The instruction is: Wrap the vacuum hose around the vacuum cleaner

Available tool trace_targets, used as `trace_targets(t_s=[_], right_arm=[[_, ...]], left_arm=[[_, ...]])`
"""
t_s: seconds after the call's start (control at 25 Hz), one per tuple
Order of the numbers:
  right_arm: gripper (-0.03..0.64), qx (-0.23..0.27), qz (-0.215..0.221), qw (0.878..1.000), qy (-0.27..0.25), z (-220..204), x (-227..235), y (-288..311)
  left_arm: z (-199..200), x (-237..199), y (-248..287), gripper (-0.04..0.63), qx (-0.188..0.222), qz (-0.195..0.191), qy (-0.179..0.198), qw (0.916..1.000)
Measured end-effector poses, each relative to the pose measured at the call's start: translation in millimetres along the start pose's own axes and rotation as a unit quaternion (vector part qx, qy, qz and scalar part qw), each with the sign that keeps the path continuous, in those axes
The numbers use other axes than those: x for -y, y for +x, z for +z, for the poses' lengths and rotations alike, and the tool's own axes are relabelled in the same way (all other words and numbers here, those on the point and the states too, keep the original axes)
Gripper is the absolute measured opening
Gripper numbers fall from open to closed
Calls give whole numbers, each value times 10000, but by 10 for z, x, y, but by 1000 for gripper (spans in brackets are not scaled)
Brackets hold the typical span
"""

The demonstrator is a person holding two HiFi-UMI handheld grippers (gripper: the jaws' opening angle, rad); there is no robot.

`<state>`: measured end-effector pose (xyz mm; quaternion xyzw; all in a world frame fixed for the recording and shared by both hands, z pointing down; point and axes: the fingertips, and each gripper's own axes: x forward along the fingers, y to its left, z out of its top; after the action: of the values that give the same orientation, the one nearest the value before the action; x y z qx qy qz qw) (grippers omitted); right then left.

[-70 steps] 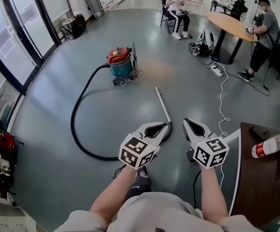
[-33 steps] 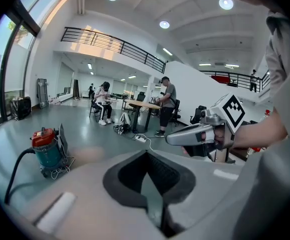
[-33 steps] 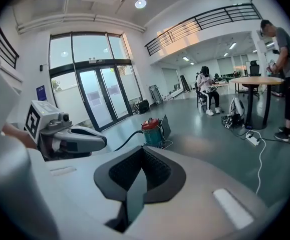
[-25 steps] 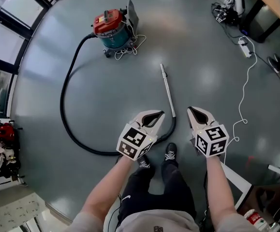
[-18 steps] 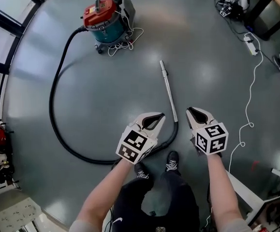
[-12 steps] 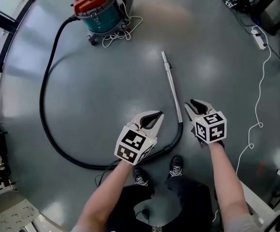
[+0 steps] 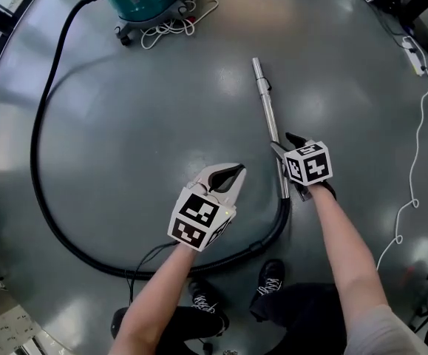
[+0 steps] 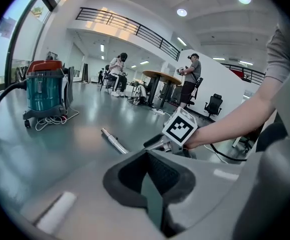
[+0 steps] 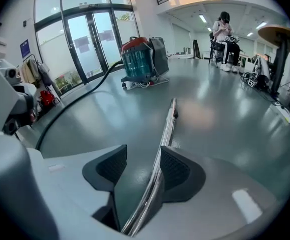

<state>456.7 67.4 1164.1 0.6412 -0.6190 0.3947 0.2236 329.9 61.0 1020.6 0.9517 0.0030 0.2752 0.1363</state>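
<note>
Right gripper view: the right gripper [image 9: 142, 160], jaws just opening and half apart, straddles the metal vacuum wand [image 9: 168, 126] mid-frame; left gripper [image 8: 147, 160] jaws closed, empty.

A glossy grey-green floor [image 7: 162, 124] spreads wide and mirrors pale patches of light. Tall glass doors in dark frames [image 9: 92, 39] let in daylight on one side. An upper gallery with a black railing [image 8: 134, 28] runs beneath round recessed ceiling lights [image 8: 182, 12]. Far off stands a round wooden table on a dark pedestal [image 8: 160, 75], with a white wall [image 8: 212, 81] and a black office chair [image 8: 214, 104] near it.
</note>
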Motion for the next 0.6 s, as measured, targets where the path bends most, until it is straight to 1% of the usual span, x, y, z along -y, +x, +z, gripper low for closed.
trace_targets(t_s=[0.16,0.28,0.4,0.52,0.6], right_arm=[[222,-192,-101,9998,44,-237,211,622],[228,-225,-255,9994,4,-356,333,948],[238,-203,-515,9984,137,-421,479,1145],[239,-411,-729,9963,181,-487,573,1247],[250,-441,-798,9957,160,-511,607,1277]], left_arm=[[-390,-200,157,0,10,74,-44,10000],[-687,-320,229,0,-29,118,-82,9999],[-897,-418,243,0,-90,178,-132,9997],[-985,-523,214,0,-78,276,-262,9992],[-1046,-565,193,0,-90,325,-350,9988]])
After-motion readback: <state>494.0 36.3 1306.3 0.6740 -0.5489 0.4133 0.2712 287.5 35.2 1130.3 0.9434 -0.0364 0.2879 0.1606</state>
